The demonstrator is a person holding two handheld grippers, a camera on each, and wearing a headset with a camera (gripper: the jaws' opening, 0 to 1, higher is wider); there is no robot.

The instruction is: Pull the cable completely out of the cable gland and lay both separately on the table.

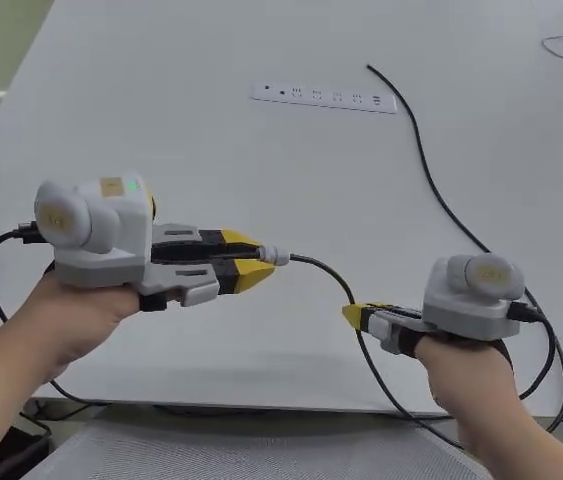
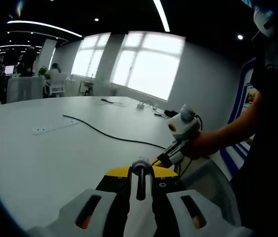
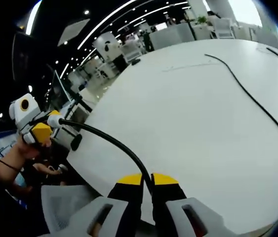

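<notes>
Cable gland (image 2: 140, 166) in left hand-held gripper (image 2: 140, 174); cable (image 3: 111, 139) in right hand-held gripper (image 3: 147, 179).

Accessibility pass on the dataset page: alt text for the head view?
Above a white table, the left gripper clamps a grey cable gland while the right gripper pinches the black cable leaving it. A white power strip lies farther back.

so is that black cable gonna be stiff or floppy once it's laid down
Probably springy rather than limp: the cable holds a smooth arc between the left gripper and the right gripper instead of drooping. It looks thin, so likely light. Its tail runs down past the table edge, so it may drag or slide.
</notes>
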